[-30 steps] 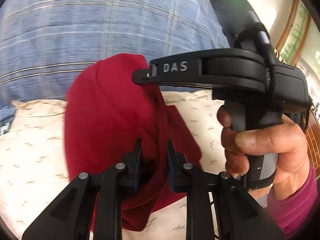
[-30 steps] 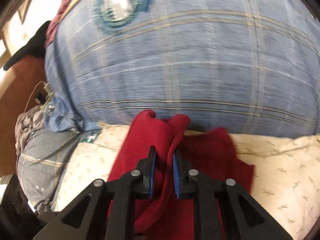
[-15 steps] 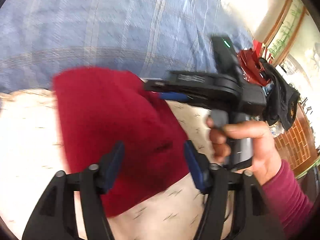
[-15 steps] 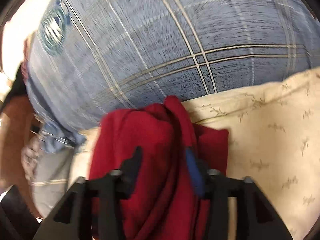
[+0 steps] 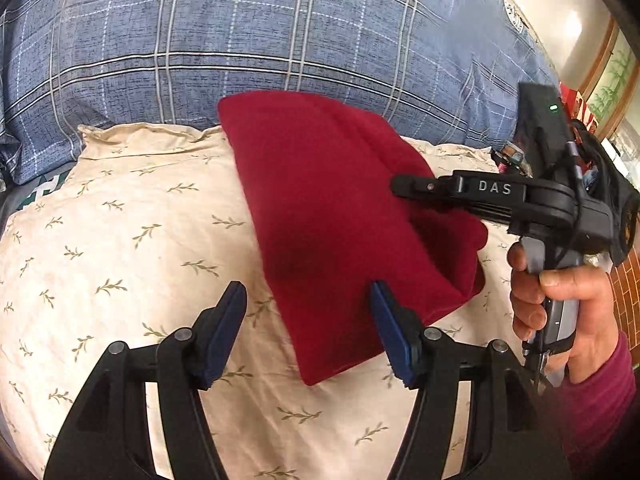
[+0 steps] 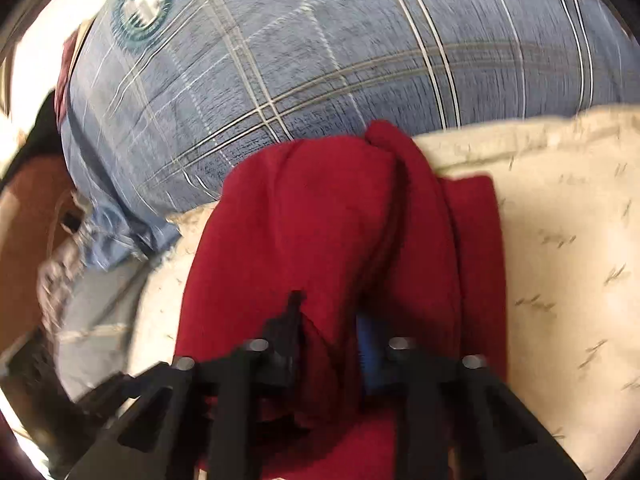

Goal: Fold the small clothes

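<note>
The red cloth (image 5: 340,216) lies on the cream pillow (image 5: 120,240) with little leaves, just in front of the big blue checked blanket (image 5: 280,32). It looks folded over already, a long thick bundle, so much of the job seems done. Its right side is bunched and lumpy, so I think you need to smooth it. Your right gripper (image 5: 404,186) pokes in from the right, and its fingers (image 6: 294,320) seem to pinch a fold of the cloth. Your left gripper (image 5: 308,312) hangs at the near end, fingers (image 5: 228,320) wide apart, holding nothing.
</note>
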Demonstrator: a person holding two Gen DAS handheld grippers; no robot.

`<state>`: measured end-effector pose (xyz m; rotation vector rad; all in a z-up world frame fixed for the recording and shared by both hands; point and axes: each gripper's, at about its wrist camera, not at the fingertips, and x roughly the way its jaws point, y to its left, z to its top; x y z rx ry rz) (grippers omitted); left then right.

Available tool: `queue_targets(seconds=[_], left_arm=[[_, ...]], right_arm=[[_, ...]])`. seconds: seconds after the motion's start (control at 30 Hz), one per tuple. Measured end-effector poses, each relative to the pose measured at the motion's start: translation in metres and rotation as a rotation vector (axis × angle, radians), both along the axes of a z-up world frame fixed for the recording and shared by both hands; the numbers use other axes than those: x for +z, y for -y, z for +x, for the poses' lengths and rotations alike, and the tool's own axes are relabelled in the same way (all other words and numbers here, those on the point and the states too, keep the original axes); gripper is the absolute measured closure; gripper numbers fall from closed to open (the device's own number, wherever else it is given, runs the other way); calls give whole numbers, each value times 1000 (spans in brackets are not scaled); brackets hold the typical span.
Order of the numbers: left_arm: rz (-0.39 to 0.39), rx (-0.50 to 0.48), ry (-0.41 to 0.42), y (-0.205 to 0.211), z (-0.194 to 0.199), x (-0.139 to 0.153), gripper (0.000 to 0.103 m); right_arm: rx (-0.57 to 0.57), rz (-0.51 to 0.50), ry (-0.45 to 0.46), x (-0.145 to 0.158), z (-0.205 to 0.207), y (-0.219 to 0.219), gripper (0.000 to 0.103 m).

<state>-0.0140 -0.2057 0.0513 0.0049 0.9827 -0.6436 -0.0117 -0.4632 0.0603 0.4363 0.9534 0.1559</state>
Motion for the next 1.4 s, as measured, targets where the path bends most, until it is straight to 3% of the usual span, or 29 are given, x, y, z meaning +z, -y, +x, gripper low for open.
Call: queue_targets(seconds=[0.17,0.27,0.37,0.4,0.47,0.53,0.63,0.7,0.77,0.83,0.9,0.97,1.03,1.07,1.1,1.17,1.23,1.27,1.3,1.33,1.4], left_arm=[[10,-15,36,10,-10,5,40],[39,-31,17,21,-12,-4,40],[79,-33,0,31,-13,-13,40],[79,-34,1,32,-13,-14,40],[85,-36,10,34,-14,-16,39],[85,-35,11,35,-13,-17,38],[78,-25,1,35,-11,-19,37],[71,-22,-3,33,-12,-18,37],[70,-27,-7,28,-16,-18,35],[78,-32,-1,27,-18,-18,34],[86,-34,10,26,-19,-17,34],[84,-24,24,26,-20,-15,34],[73,-11,46,24,-21,-11,34],[69,-5,54,24,-21,-10,34],[68,2,60,24,-21,-10,34],[76,2,57,26,-20,-12,34],[85,1,51,27,-19,-16,34],[87,2,50,26,-20,-17,34],[92,0,47,26,-20,-18,34],[95,-3,48,25,-21,-17,34],[103,-9,67,24,-23,-16,33]], right_arm=[[-23,-120,120,30,-21,11,85],[-55,-121,46,9,-9,24,84],[-96,-71,10,-5,-13,37,72],[-112,-50,11,0,-17,40,66],[-130,-86,42,19,-30,38,66],[-59,-83,108,41,-43,21,66],[55,-117,145,52,-56,-7,73],[71,-199,81,36,-62,-17,86],[30,-264,20,14,-70,-13,88],[27,-233,-11,-6,-80,-9,88],[15,-187,-1,-7,-91,-5,89],[-8,-154,25,5,-98,-1,85],[-22,-140,49,20,-99,4,74],[-25,-142,70,27,-100,3,64],[-32,-146,92,34,-96,2,46],[-69,-160,105,35,-86,-3,25],[-85,-174,77,24,-71,-5,39],[-67,-171,49,14,-64,-7,75],[-52,-165,27,7,-63,-8,83],[-40,-159,26,4,-64,-9,84],[-38,-189,80,10,-78,-11,92]])
